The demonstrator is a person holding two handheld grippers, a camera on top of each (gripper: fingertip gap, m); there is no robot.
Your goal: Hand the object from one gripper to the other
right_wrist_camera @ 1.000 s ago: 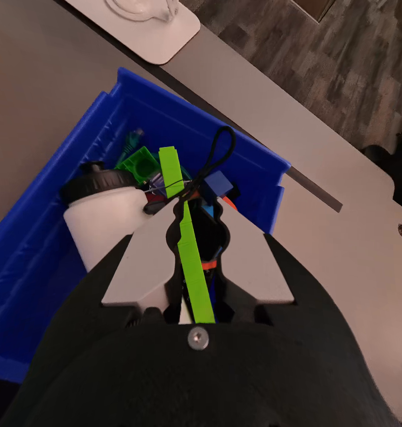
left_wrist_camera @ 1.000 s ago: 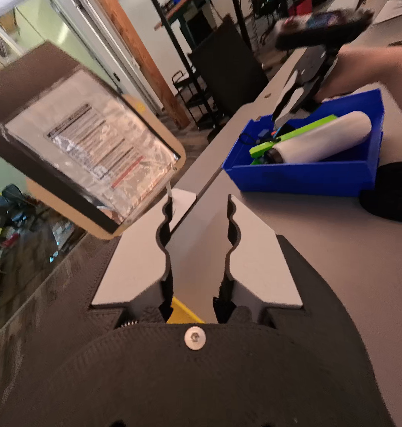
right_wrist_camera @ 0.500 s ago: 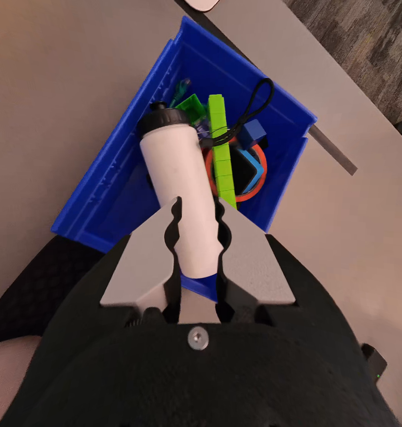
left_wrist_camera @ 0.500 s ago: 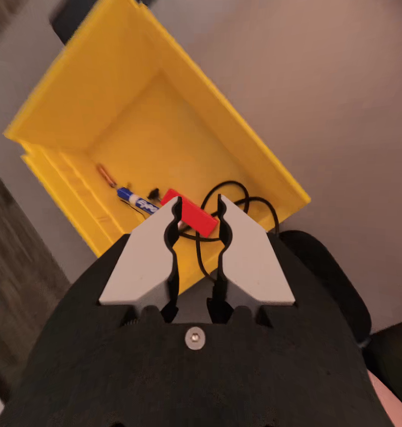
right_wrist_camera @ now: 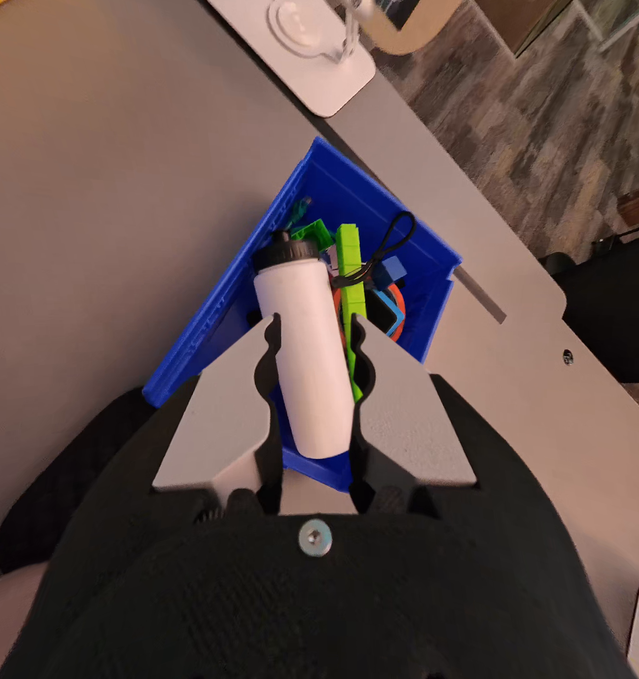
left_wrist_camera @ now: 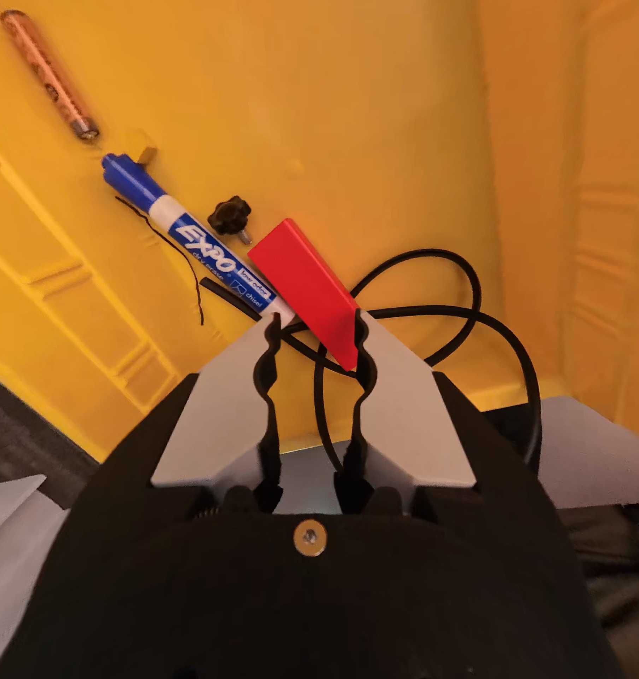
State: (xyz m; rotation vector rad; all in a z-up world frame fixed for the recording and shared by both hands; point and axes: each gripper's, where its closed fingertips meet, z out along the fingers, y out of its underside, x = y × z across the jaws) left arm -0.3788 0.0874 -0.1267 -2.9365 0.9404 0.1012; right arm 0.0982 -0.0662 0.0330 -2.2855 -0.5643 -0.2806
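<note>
In the left wrist view my left gripper (left_wrist_camera: pixel 315 319) is open and low inside a yellow bin (left_wrist_camera: pixel 347 92). A red flat block (left_wrist_camera: pixel 303 290) lies between and just beyond its fingertips, resting on a black cable (left_wrist_camera: pixel 457 312). A blue marker (left_wrist_camera: pixel 185 235) lies to the left of the block. In the right wrist view my right gripper (right_wrist_camera: pixel 313 316) is open and empty, held above a blue bin (right_wrist_camera: pixel 369 194). A white bottle with a black cap (right_wrist_camera: pixel 303 330) lies in that bin, seen between the fingers from above. A green brick bar (right_wrist_camera: pixel 351 272) lies beside the bottle.
The yellow bin also holds a copper-coloured tube (left_wrist_camera: pixel 49 73), a small black knob (left_wrist_camera: pixel 229 218) and a thin black thread (left_wrist_camera: pixel 178 250). The blue bin holds an orange ring and blue pieces (right_wrist_camera: pixel 393 294). A white stand base (right_wrist_camera: pixel 310 55) sits on the grey table (right_wrist_camera: pixel 108 183); floor lies beyond the edge. Spacing between my two grippers at the tips: around 55 cm. The blue marker (left_wrist_camera: pixel 185 235) is about 6 cm from my left fingertips and 55 cm from my right. The green brick bar (right_wrist_camera: pixel 351 272) is about 15 cm from my right fingertips and 50 cm from my left.
My left gripper swung from looking across the table to down into the yellow bin and closed in on the red block. My right gripper rose away from the blue bin's contents, still open.
</note>
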